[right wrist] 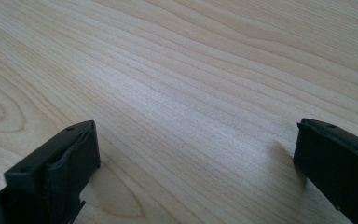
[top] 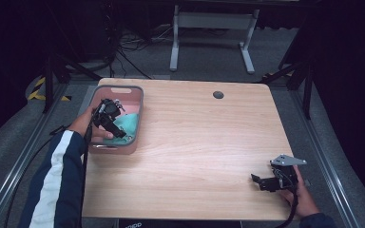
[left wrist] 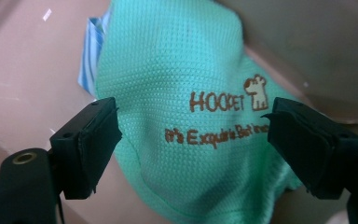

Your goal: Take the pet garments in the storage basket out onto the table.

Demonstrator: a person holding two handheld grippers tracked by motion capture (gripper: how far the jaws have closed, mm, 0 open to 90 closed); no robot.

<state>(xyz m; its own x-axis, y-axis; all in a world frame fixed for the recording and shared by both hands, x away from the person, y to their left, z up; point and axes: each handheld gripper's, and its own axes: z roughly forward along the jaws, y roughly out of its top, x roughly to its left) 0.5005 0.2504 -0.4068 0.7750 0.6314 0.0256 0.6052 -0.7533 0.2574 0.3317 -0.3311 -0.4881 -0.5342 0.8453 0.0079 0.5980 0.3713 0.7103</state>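
Overhead light falls evenly on the pale wooden worktop point(top: 195, 142) in the high view, while the floor and surroundings from 9 to 3 o'clock sink into near-black. The picture is soft and low in detail. In the left gripper view the green knit cloth point(left wrist: 182, 93) is sharp at centre, its edges blurring. In the right gripper view the wood grain is crisp; soft shadows pool beneath the jaws at 7 and 4 o'clock.

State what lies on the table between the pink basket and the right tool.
Nothing: in the high view, bare wooden tabletop stretches from the pink basket to the right tool. The right gripper view likewise shows plain wood ahead of its open jaws.
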